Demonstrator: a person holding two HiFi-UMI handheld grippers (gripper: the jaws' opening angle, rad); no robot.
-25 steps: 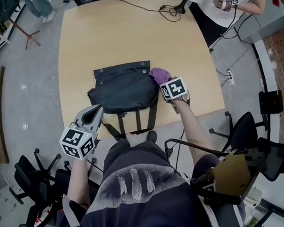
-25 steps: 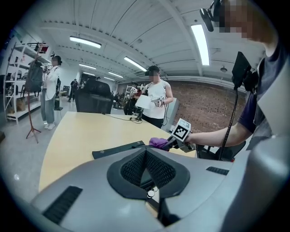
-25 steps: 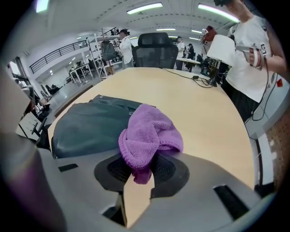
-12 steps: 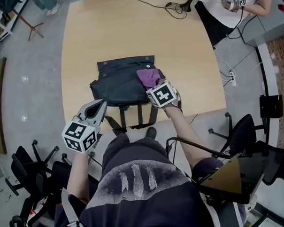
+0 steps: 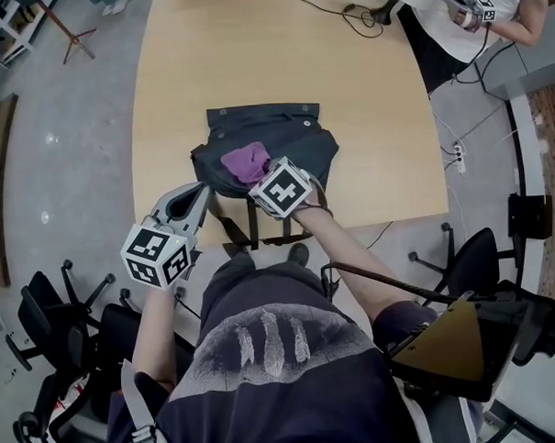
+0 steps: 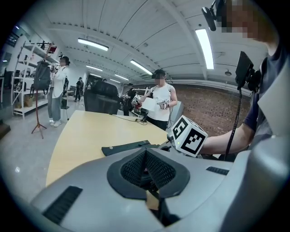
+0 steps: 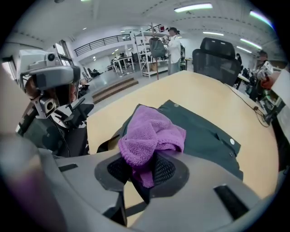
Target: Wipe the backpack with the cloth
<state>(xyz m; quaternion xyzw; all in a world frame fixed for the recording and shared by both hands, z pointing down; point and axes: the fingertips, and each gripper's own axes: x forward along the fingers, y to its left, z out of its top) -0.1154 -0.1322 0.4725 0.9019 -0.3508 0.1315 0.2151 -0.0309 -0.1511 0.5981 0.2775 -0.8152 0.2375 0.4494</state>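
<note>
The cloth [image 7: 152, 136] is a purple terry rag: soft, light and limp. It should fold under any push and drag easily rather than slide, so it is best held by a bunched fold, with the loose part left free as the wiping face. That is how the right gripper [image 7: 142, 176] has it. Its fingers [image 7: 165, 171] are closed on a gathered corner, and the rest of the rag spills forward at 12 o'clock of the tips, onto the backpack [image 5: 288, 137]. In the head view the rag sits on the bag's flap, toward 8 o'clock of its middle, touching the fabric just ahead of the gripper. The backpack is dark, floppy cloth lying flat on the bench [image 5: 373, 92]. Its straps [image 5: 259, 228] hang over the near edge at 6 o'clock. I judge that it will wrinkle and creep under a stroke unless something pins it. The snaps along its far edge, at 12 o'clock, may catch the pile. The left gripper [image 6: 146, 168] holds nothing, its fingers [image 6: 132, 168] pressed together. It hovers at 8 o'clock of the bag, near the bench's near edge and not touching the bag.
</note>
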